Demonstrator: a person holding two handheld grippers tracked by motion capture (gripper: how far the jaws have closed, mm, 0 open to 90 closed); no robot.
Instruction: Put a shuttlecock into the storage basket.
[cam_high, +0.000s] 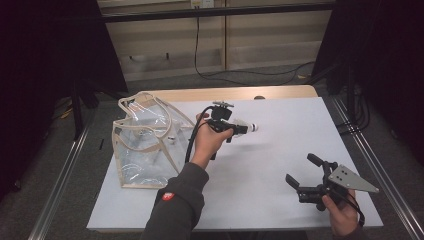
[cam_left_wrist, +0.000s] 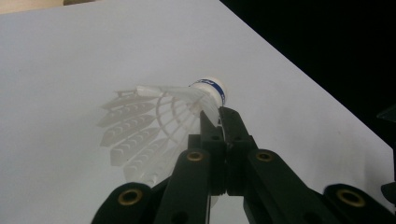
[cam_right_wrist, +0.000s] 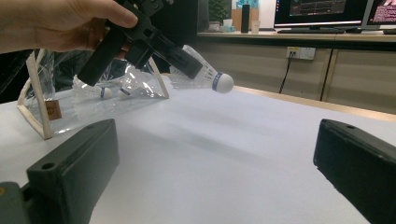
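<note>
At the left of the high view a clear, crinkled plastic tote bag with cream fabric trim and looped handles (cam_high: 145, 145) sits on the smooth white tabletop (cam_high: 270, 150), its soft walls slumped and glossy. The right gripper view looks through its see-through side and picks out more shuttlecocks lying inside the bag (cam_right_wrist: 93, 91), which from above are little more than pale specks.

Just right of the bag, the left hand (cam_high: 207, 140) holds the left gripper (cam_high: 245, 128) level above the table. Its black jaws are pressed together on a white feathered shuttlecock with a rounded cork tip and a blue band (cam_high: 250, 127), held clear of the surface near the table's middle. The left gripper view shows the grip closely: the jaws pinch the skirt just behind the cork (cam_left_wrist: 212, 88), and the ribbed, lattice-like vanes fan out to the left of the jaws. The right gripper view shows the same shuttlecock (cam_right_wrist: 205, 72) from the side, cork pointing right, with its soft shadow on the table below.

At the lower right of the high view, the right hand (cam_high: 342, 212) rests the right gripper (cam_high: 302, 171) low near the table's front edge, its flat grey three-cornered plate on top. Its matte black block-shaped jaws stand wide apart with nothing between them.
</note>
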